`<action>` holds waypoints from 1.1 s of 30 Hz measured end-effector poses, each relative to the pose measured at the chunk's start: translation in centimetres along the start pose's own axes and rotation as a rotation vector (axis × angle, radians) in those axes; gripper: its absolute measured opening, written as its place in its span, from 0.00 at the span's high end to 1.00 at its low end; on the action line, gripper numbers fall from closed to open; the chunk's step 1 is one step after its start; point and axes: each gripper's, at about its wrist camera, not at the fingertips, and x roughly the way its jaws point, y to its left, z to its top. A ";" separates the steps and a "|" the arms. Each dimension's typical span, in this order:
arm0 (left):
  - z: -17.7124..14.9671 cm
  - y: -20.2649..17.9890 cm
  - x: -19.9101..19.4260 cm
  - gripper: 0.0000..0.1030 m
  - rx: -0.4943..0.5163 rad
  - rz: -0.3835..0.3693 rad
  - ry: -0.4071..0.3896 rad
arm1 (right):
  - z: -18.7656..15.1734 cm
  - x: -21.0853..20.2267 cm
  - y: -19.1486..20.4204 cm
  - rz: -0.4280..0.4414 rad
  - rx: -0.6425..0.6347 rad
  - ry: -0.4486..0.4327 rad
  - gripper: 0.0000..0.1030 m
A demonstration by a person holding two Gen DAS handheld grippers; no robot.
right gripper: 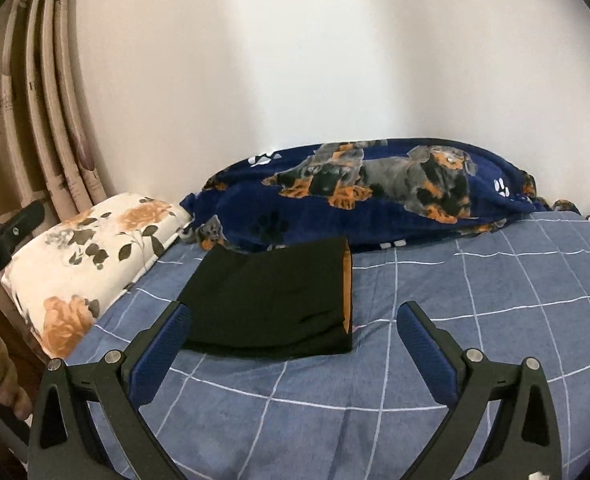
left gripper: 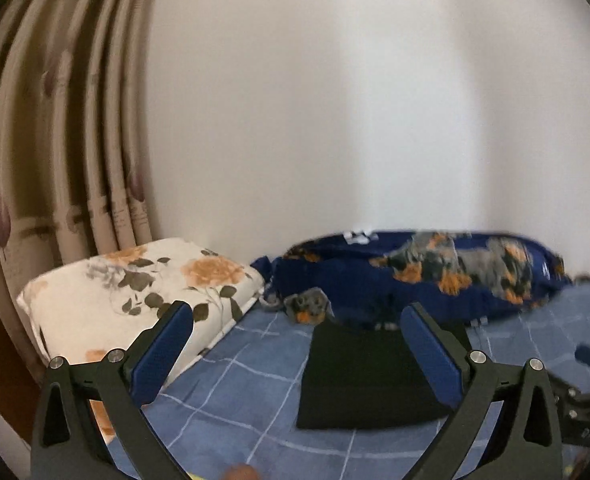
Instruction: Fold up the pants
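Observation:
Black pants (right gripper: pixel 271 300) lie folded into a flat rectangle on the blue checked bed sheet (right gripper: pixel 435 340), an orange strip showing along their right edge. In the left wrist view the pants (left gripper: pixel 367 380) sit ahead, between the two blue pads. My left gripper (left gripper: pixel 295 316) is open with nothing between its fingers, raised above the bed. My right gripper (right gripper: pixel 295 316) is also open and empty, hovering in front of the pants; its left pad overlaps the pants' near left corner in the picture. Part of the left gripper's body (right gripper: pixel 3 240) shows at the left edge of the right wrist view.
A floral pillow (right gripper: pixel 91 256) lies at the left of the bed. A navy blanket with dog prints (right gripper: pixel 375 192) is bunched along the white wall. Beige curtains (left gripper: pixel 63 140) hang at the left. The other gripper's body (left gripper: pixel 587 392) shows at the right.

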 end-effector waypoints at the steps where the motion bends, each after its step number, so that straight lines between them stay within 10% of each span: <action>1: 0.2 -0.2 -0.6 0.00 0.014 -0.016 0.002 | -0.1 -0.4 0.2 0.001 -0.010 -0.004 0.00; 33: -1.5 -0.7 -0.6 0.00 -0.052 -0.115 0.187 | -0.8 -2.4 1.5 0.018 -0.067 0.017 0.00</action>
